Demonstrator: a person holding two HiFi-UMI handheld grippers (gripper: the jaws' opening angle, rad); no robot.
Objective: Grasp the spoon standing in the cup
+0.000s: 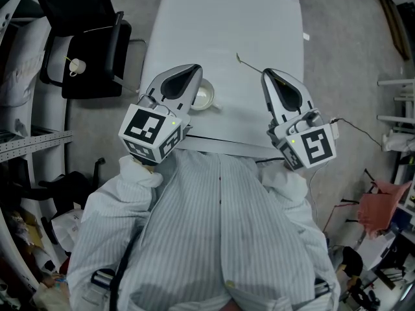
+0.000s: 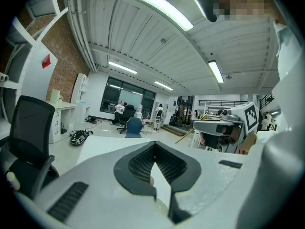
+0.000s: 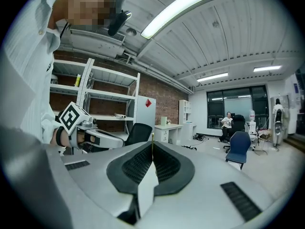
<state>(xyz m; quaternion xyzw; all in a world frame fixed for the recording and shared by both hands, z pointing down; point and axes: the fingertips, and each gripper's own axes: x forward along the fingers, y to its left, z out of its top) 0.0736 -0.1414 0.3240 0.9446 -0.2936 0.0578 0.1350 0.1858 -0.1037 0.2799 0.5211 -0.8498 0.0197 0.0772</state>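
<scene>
With the right gripper (image 1: 266,74) we are pinching its fingers together on the thin spoon (image 1: 249,62), which is sticking out over the surface (image 1: 227,18), clear of the cup (image 1: 206,98). The left gripper (image 1: 194,68) is hanging over the cup, fingers together and empty. The grasp seems done, with nothing left.

Our head camera looks steeply down on surface (image 1: 220,31). Gripper cameras ride close behind jaws, near level, facing outward. We glimpse right hand-held gripper (image 2: 196,125) from left one, left hand-held gripper (image 3: 119,140) from right one.
</scene>
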